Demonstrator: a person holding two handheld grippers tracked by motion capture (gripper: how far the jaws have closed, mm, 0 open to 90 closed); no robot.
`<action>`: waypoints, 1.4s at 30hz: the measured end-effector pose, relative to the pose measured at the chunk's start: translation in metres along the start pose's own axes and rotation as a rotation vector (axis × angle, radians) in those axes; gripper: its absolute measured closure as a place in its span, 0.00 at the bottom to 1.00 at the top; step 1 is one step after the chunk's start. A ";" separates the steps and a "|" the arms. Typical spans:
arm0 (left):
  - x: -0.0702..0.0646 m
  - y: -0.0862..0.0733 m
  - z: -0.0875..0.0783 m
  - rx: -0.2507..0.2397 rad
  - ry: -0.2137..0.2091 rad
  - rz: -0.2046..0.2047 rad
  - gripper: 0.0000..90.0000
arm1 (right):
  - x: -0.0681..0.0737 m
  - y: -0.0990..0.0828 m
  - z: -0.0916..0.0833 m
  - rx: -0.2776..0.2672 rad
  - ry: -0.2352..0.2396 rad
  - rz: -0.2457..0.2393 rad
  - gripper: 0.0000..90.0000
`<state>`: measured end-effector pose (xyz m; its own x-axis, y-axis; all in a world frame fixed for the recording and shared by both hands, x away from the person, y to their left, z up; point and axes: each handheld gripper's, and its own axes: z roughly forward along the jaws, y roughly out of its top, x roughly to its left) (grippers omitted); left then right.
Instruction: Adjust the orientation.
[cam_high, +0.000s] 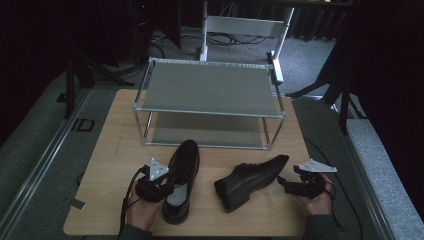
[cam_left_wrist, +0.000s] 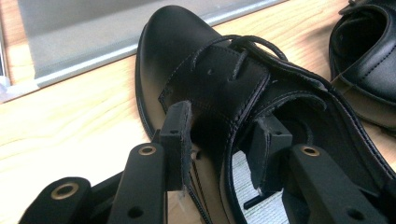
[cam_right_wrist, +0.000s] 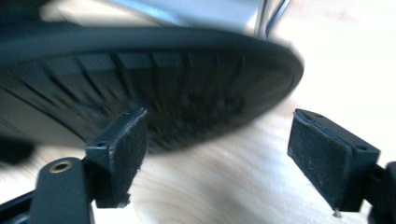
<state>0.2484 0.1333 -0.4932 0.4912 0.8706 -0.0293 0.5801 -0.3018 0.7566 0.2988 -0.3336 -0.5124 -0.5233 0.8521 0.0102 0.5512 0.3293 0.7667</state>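
**Setting: dim recording studio or lab**

A wooden table (cam_high: 115, 150) is seen on grey carpet (cam_high: 30, 150), ringed by black curtains (cam_high: 385, 75). Dark stand legs (cam_high: 70, 85) and loose floor cables (cam_high: 235, 37) are noted beyond the table's far edge, beside a white frame (cam_high: 245, 25).

A wooden table (cam_high: 110, 145) carries a two-tier metal rack (cam_high: 207, 90) and two black shoes (cam_high: 182, 170).

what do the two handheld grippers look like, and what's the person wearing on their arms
Both grippers, left gripper and right gripper, are black, each topped by a grey three-cornered plate with small holes. Their jaws are flat black bars with brass-ringed holes, ending in blocky dark pads with a rough, slightly frayed surface. A black cable trails back from each. Dark sleeve cuffs show at the wrists.
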 end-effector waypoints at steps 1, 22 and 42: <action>0.000 0.001 0.001 0.000 -0.003 -0.004 0.71 | 0.001 0.004 -0.004 -0.017 0.003 0.005 0.21; 0.006 -0.003 0.001 -0.007 -0.044 -0.055 0.60 | 0.019 0.053 0.002 -0.026 -0.046 0.089 0.15; 0.006 -0.004 0.001 0.000 -0.047 -0.050 0.59 | -0.011 -0.002 -0.029 -0.040 0.172 0.345 0.24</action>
<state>0.2495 0.1392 -0.4968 0.4918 0.8652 -0.0977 0.6044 -0.2585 0.7536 0.2842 -0.3555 -0.4957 -0.4151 0.8281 0.3768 0.6898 0.0164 0.7238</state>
